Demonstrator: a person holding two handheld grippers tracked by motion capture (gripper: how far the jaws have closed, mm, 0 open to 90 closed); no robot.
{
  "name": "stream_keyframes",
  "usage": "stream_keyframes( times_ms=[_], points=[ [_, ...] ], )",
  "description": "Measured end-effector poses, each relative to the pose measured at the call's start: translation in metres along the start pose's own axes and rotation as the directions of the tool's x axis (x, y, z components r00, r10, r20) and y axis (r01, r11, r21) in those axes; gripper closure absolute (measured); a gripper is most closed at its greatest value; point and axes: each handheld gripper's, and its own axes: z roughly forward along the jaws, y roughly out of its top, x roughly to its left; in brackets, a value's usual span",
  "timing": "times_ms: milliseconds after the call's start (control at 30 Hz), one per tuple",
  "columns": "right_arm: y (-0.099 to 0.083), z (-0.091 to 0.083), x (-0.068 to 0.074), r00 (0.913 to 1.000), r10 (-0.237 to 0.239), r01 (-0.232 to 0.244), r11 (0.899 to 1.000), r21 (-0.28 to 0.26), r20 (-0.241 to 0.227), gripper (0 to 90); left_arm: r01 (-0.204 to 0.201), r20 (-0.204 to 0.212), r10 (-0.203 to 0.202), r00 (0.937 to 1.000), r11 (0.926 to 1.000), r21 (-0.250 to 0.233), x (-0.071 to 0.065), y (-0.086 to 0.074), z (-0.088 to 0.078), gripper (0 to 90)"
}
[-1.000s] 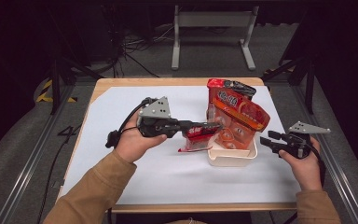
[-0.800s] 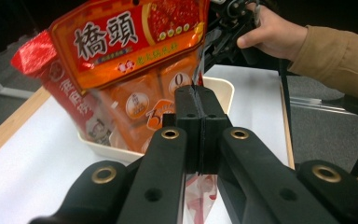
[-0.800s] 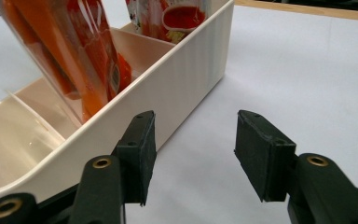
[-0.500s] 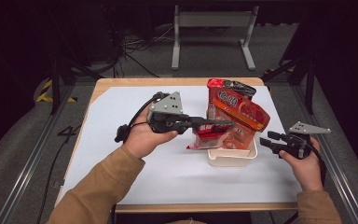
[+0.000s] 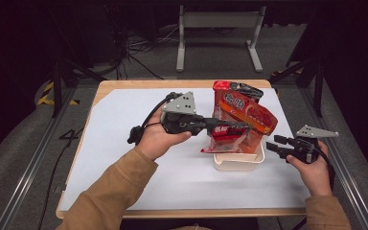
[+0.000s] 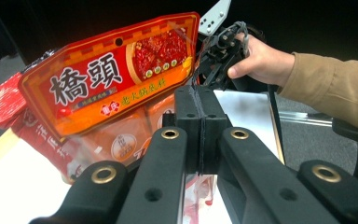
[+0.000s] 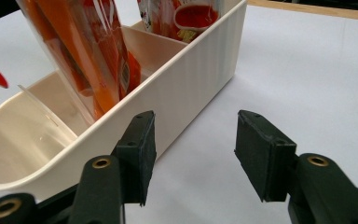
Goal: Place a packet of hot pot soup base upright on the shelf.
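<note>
On the white table (image 5: 124, 143), our left claw (image 5: 239, 127) pinches a sauce packet (image 5: 227, 136); we lower it upright into the bin (image 5: 239, 163), at nine o'clock of our open right claw (image 5: 274, 144).

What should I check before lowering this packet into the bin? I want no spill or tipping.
1. Left hand-held gripper shut on the clear-edged sauce packet: ok.
2. Packet over the cream divided bin: ok.
3. Front compartment free: ok, seen in the right gripper view.
4. Right hand-held gripper open, beside the bin wall, not bracing it: not ok.
5. Tall red pouches leaning in the bin, stable: cannot tell.
</note>
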Motion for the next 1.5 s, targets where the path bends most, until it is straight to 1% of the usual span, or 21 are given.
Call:
stream_keyframes(
  times_ms=[100, 200, 267, 300, 400, 467, 700, 733, 1000, 1100, 1300, 1500],
  points=[
    [0.0, 0.0, 0.001, 1.0, -0.002, 0.002, 1.0, -0.002, -0.003, 48.0, -0.01, 0.004, 0.01, 0.9999, 0.9999, -0.014, 0.002, 0.0, 0.005, 90.0],
    [0.001, -0.001, 0.001, 1.0, -0.002, 0.002, 1.0, -0.003, -0.003, 48.0, -0.011, 0.009, 0.012, 0.9999, 0.9996, -0.026, 0.003, -0.001, 0.011, 90.0],
    [0.001, -0.002, 0.001, 1.0, 0.001, -0.001, 1.0, -0.004, -0.004, 48.0, -0.015, 0.012, 0.015, 0.9998, 0.9995, -0.028, 0.003, -0.001, 0.012, 90.0],
    [0.001, -0.002, 0.0, 1.0, 0.0, 0.0, 1.0, -0.006, -0.005, 47.9, -0.028, 0.017, 0.028, 0.9995, 0.9993, -0.026, 0.004, -0.002, 0.016, 90.0],
    [0.0, -0.003, -0.001, 1.0, 0.001, -0.001, 1.0, -0.006, 0.0, 47.9, -0.033, 0.022, 0.034, 0.9992, 0.9991, -0.027, 0.005, -0.004, 0.02, 90.0],
    [0.0, -0.003, -0.002, 1.0, 0.004, -0.004, 1.0, -0.007, 0.0, 47.9, -0.031, 0.024, 0.031, 0.9992, 0.9991, -0.028, 0.005, -0.004, 0.021, 90.0],
    [0.0, -0.004, -0.004, 1.0, 0.008, -0.008, 1.0, -0.007, 0.001, 47.9, -0.023, 0.042, 0.025, 0.9988, 0.999, -0.037, 0.007, -0.006, 0.035, 90.0],
    [-0.001, -0.004, -0.004, 1.0, 0.008, -0.008, 1.0, -0.007, 0.001, 47.9, -0.027, 0.044, 0.029, 0.9986, 0.9989, -0.038, 0.008, -0.006, 0.036, 90.0],
    [-0.001, -0.004, -0.005, 0.9999, 0.014, -0.014, 1.0, -0.007, 0.003, 47.7, -0.027, 0.061, 0.03, 0.9977, 0.9989, -0.039, 0.005, -0.008, 0.049, 90.0],
    [-0.002, -0.005, -0.006, 0.9998, 0.017, -0.017, 1.0, -0.006, 0.004, 47.5, -0.019, 0.069, 0.022, 0.9974, 0.9989, -0.044, 0.004, -0.01, 0.054, 90.0],
    [-0.002, -0.005, -0.007, 0.9998, 0.022, -0.022, 1.0, -0.006, 0.004, 47.4, -0.015, 0.077, 0.018, 0.9968, 0.9991, -0.04, 0.003, -0.015, 0.063, 90.0],
    [-0.002, -0.005, -0.007, 0.9997, 0.022, -0.022, 1.0, -0.007, 0.004, 47.3, -0.008, 0.08, 0.011, 0.9967, 0.9995, -0.032, 0.003, -0.019, 0.068, 90.0]
  ],
)
